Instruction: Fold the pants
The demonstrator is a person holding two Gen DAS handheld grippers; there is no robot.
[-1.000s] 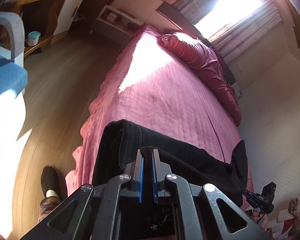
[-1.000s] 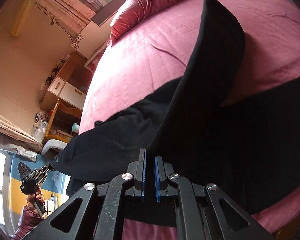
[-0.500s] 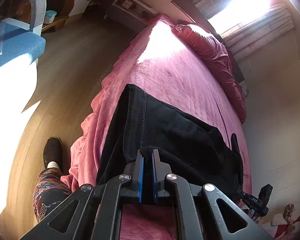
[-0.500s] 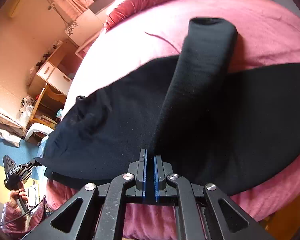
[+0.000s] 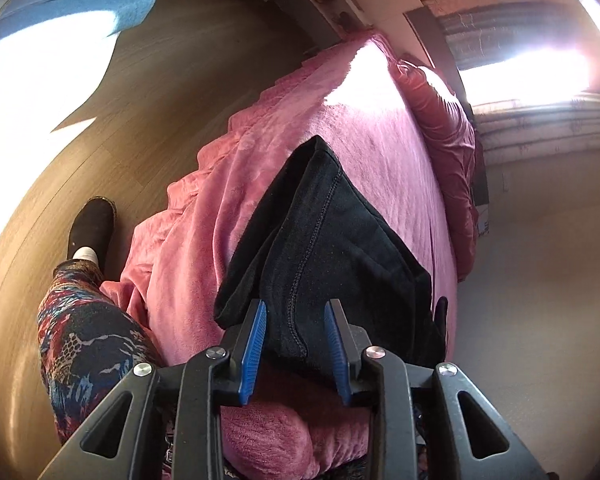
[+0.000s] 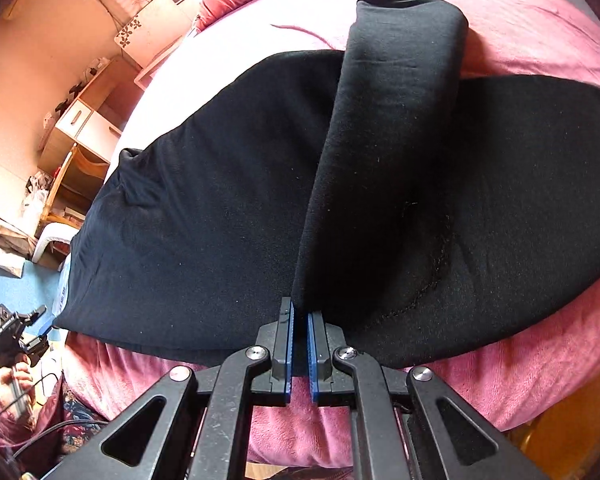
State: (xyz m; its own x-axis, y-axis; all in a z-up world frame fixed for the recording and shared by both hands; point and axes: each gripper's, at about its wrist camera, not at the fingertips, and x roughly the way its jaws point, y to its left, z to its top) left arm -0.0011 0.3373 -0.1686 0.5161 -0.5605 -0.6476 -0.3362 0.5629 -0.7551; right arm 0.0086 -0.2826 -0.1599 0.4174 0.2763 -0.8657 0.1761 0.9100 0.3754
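Observation:
Black pants (image 6: 220,208) lie spread across the near end of a pink bed (image 6: 540,28). My right gripper (image 6: 299,316) is shut on a raised fold of the pants, which rises from the jaws towards the bed's middle. My left gripper (image 5: 295,312) is open, its blue pads on either side of the pants' stitched edge (image 5: 320,232), which rests on the bed (image 5: 380,152). The left gripper also shows far left in the right wrist view (image 6: 40,316).
Red pillows (image 5: 448,120) lie at the bed's head below a bright window (image 5: 520,68). A wooden floor (image 5: 160,92), my patterned leg and slippered foot (image 5: 92,232) are left of the bed. A desk and drawers (image 6: 80,132) stand beyond the bed.
My left gripper has opened and let go of the pants edge, which now lies on the bed. My right gripper still holds its fold, lowered closer to the bed.

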